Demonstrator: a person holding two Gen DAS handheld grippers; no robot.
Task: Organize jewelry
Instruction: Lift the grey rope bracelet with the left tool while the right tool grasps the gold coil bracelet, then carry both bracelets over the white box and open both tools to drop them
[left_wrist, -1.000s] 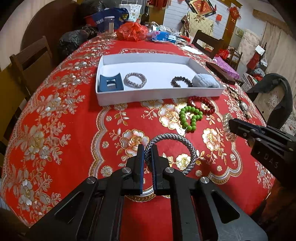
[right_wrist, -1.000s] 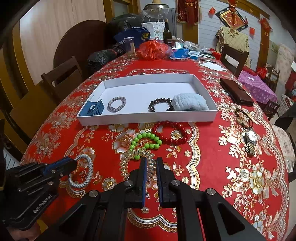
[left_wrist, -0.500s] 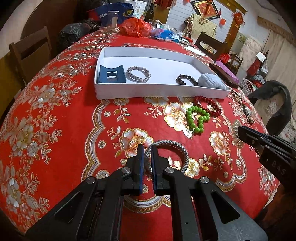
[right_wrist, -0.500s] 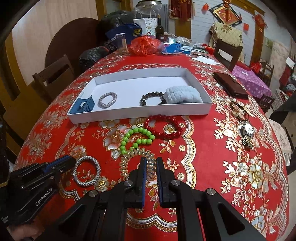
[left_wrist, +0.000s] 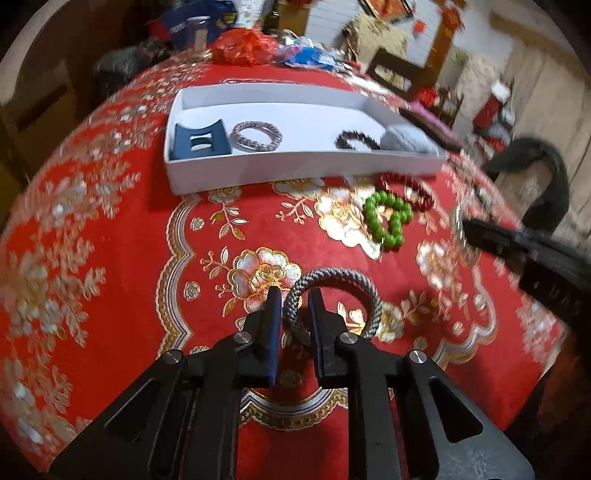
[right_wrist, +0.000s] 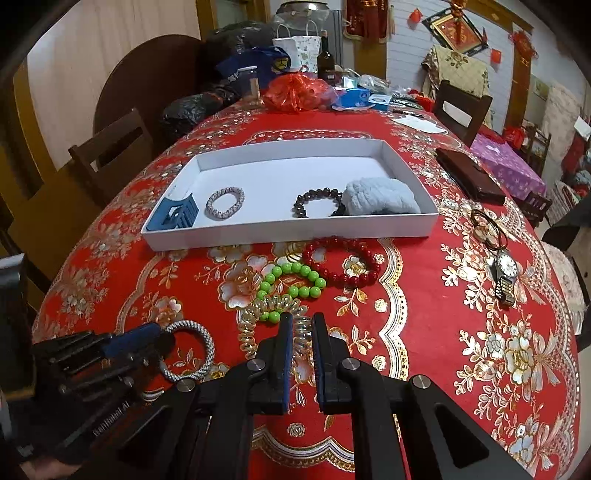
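Note:
A white tray (right_wrist: 288, 233) holds a blue clip (right_wrist: 173, 218), a silver bracelet (right_wrist: 225, 203), a dark bead bracelet (right_wrist: 317, 202) and a pale blue scrunchie (right_wrist: 380, 196). In front lie a red bead bracelet (right_wrist: 341, 260), a green bead bracelet (right_wrist: 291, 286) and a clear coil hair tie (right_wrist: 273, 317). My left gripper (left_wrist: 293, 310) is shut on a grey braided ring (left_wrist: 334, 295), with the ring's near side between its fingers; it also shows in the right wrist view (right_wrist: 192, 349). My right gripper (right_wrist: 301, 332) is shut on the coil hair tie's near edge.
A watch (right_wrist: 504, 273), thin bangles (right_wrist: 487, 229) and a dark wallet (right_wrist: 469, 181) lie right of the tray. Bags, a bottle and clutter (right_wrist: 299, 90) crowd the table's far end. Wooden chairs (right_wrist: 110, 151) stand at the left and far right.
The left gripper has tilted and come closer to the tray, with the grey ring still between its fingers. The right gripper has shifted slightly forward over the coil tie.

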